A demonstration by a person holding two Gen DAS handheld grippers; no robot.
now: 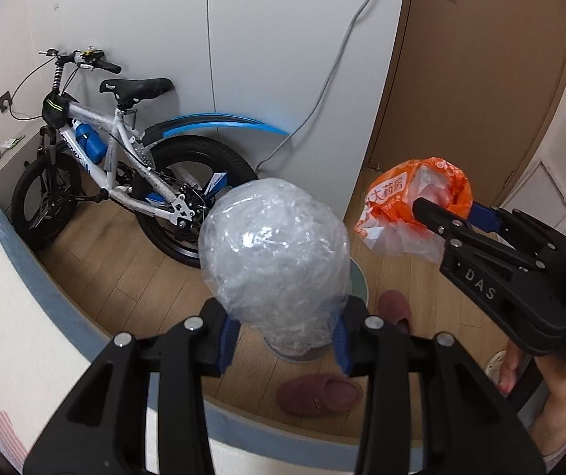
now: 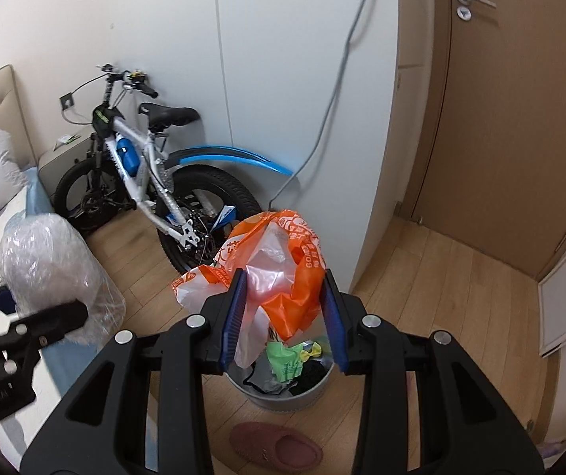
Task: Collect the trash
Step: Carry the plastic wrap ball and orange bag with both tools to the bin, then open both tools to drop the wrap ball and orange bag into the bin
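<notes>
My left gripper point(image 1: 285, 340) is shut on a crumpled ball of clear plastic wrap point(image 1: 275, 241), which bulges above the blue pads. In the right wrist view the same clear ball point(image 2: 53, 269) shows at the left in the left gripper point(image 2: 45, 308). My right gripper point(image 2: 283, 316) is shut on an orange and white plastic bag point(image 2: 279, 261); from the left wrist view this bag point(image 1: 405, 206) hangs at the right in the right gripper point(image 1: 453, 213). A round grey trash bin point(image 2: 283, 392) with several scraps inside stands on the floor right below the orange bag. The clear ball hides most of the bin point(image 1: 358, 281) in the left wrist view.
A child's white and blue bicycle point(image 1: 124, 166) leans against the white wall behind the bin. A brown door point(image 2: 520, 138) is at the right. Pink slippers point(image 1: 318, 394) point(image 2: 279, 451) lie on the wood floor by the bin. A bed edge point(image 1: 14, 297) runs along the left.
</notes>
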